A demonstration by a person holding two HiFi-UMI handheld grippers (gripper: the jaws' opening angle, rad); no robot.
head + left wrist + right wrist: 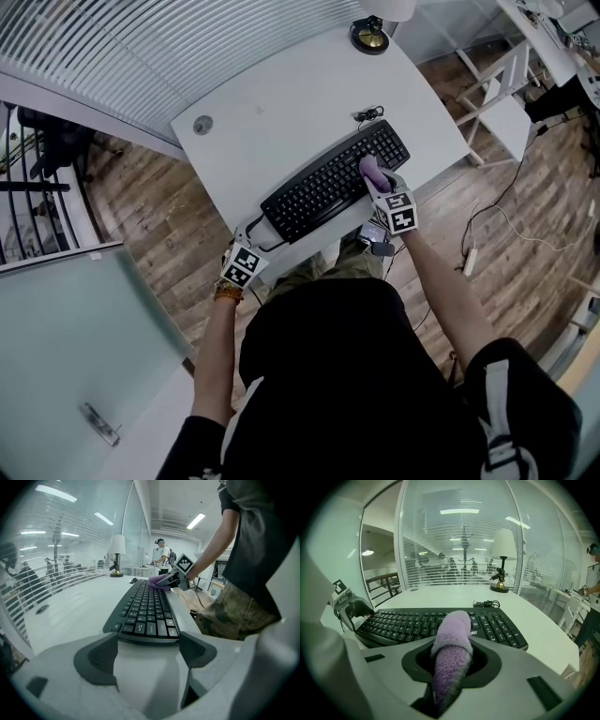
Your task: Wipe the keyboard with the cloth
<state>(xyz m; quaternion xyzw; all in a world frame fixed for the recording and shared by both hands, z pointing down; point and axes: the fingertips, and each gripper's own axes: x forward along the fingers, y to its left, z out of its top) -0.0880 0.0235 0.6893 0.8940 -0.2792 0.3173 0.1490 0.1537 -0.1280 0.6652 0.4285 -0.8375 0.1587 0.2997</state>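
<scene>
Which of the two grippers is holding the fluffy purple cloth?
The right gripper: its jaws are shut on the purple cloth over the keyboard. The left gripper is open at the keyboard's other end and holds no cloth.

print on the keyboard (333, 183) is unreadable.

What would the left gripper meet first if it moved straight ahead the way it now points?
The left gripper would meet the keyboard first: its short end lies just ahead of the open jaws, though depth is unclear.

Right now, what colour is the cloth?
Purple; the cloth shows best in the right gripper view.
</scene>
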